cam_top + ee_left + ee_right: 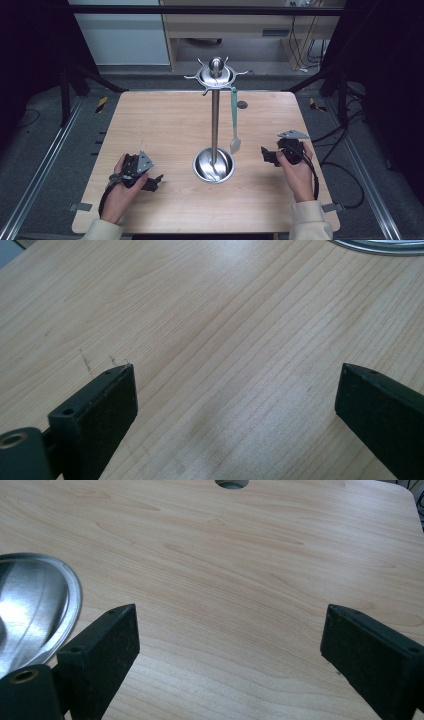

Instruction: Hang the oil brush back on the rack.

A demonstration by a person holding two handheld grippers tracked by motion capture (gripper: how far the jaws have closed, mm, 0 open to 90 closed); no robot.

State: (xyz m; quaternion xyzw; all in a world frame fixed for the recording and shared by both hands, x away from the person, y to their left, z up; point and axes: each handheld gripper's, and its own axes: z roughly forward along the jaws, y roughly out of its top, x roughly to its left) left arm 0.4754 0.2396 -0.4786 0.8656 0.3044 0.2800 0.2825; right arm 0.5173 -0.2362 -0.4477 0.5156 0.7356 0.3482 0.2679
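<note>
A steel utensil stand [215, 115] rises from a round dished base [214, 165] at the table's middle, with hooks around its top disc [215, 74]. One pale green spatula [234, 120] hangs from a hook on the stand's right side. My left gripper [156, 181] rests low on the table left of the base, open, with bare wood between its jaws [235, 385]. My right gripper [265, 154] sits right of the base, open too, nothing between its jaws [230, 625]. The base's rim [45, 605] shows at the left of the right gripper view.
The wooden table [150, 125] has a round cable hole [242, 104] near its far edge, also seen as the hole [231, 483]. Black frame posts stand at both sides and a wooden cabinet [240, 25] beyond the table. The base's edge [380, 245] lies at the top right.
</note>
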